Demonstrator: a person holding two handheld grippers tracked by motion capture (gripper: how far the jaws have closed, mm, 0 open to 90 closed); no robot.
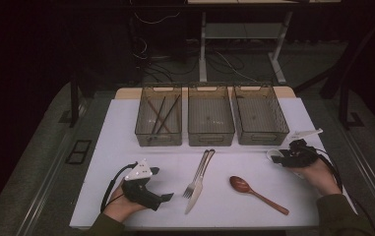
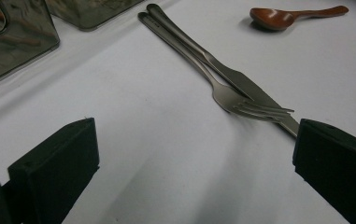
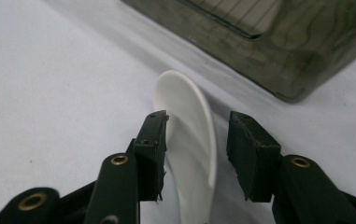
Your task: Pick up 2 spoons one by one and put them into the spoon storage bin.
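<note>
High view: a white desk (image 1: 126,128) carries three smoky translucent plastic bins (image 1: 210,115) in a row at its far edge; thin dark sticks, probably chopsticks (image 1: 161,116), lie in the leftmost one. In front lie a metal fork (image 1: 197,174) and knife (image 1: 199,187) side by side and a glossy brown wooden spoon (image 1: 256,192), bowl toward the far left. The right gripper (image 1: 279,156) sits at a white spoon (image 1: 275,154) just in front of the right bin. The left gripper (image 1: 168,196) rests near the fork.

Left gripper view: its blocky black jaws stand wide apart with nothing between them; the fork's tines (image 2: 259,111) point toward the right jaw.

Right gripper view: the smooth white spoon (image 3: 192,140), curved and thin-rimmed, lies with its long axis running away between the jaws, rounded end toward the bin. The left jaw touches it; the right jaw stands clear, so the grip is not yet closed.
</note>
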